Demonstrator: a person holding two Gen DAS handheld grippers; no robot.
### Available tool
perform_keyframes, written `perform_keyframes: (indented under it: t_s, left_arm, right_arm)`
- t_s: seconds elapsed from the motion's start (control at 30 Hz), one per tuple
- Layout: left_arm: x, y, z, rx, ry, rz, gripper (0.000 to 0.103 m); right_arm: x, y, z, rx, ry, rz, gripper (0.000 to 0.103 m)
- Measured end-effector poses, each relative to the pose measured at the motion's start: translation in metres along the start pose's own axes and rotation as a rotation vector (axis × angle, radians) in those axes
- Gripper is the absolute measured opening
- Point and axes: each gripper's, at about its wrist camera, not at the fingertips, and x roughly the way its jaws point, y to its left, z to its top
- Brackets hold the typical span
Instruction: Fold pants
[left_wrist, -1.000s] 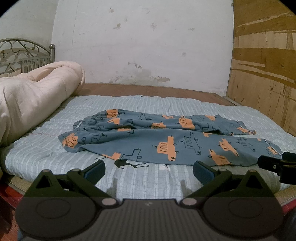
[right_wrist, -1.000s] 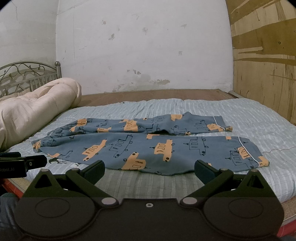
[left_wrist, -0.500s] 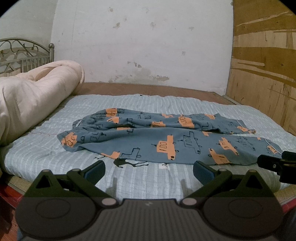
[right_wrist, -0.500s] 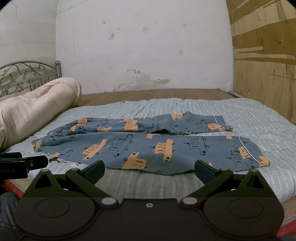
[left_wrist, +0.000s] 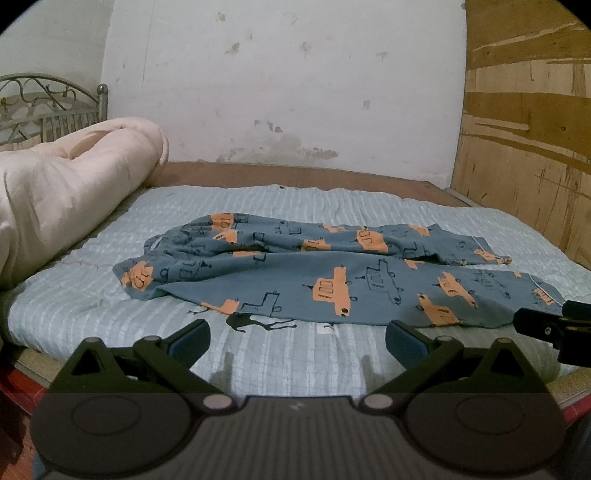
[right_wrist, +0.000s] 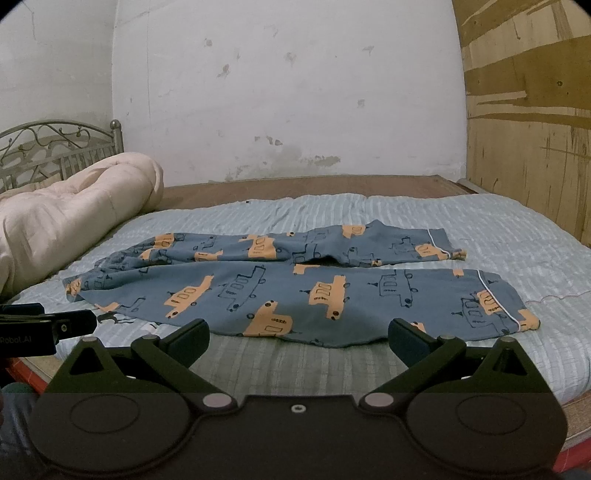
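Observation:
Blue-grey pants (left_wrist: 332, 273) with orange car prints lie spread flat across the bed, waist to the left, both legs running right; they also show in the right wrist view (right_wrist: 295, 288). My left gripper (left_wrist: 297, 341) is open and empty, just short of the pants' near edge by the waist end. My right gripper (right_wrist: 299, 338) is open and empty, just short of the near leg. Each gripper shows in the other's view, the right one (left_wrist: 550, 325) and the left one (right_wrist: 48, 326).
The pants lie on a light blue striped mattress cover (left_wrist: 258, 362). A rolled cream quilt (left_wrist: 62, 192) lies at the left by a metal headboard (right_wrist: 55, 147). A wooden panel (left_wrist: 528, 129) stands at the right. A white wall is behind.
Both grippers have edged very slightly; the pants have not moved and both grippers remain open.

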Motion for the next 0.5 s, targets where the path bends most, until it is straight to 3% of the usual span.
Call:
perform_keyframes:
  t_s: [0.5]
  left_arm:
    - [0.017, 0.006, 0.008, -0.011, 0.080, 0.024, 0.103]
  right_arm:
    - [0.010, 0.002, 0.001, -0.018, 0.046, 0.008, 0.102]
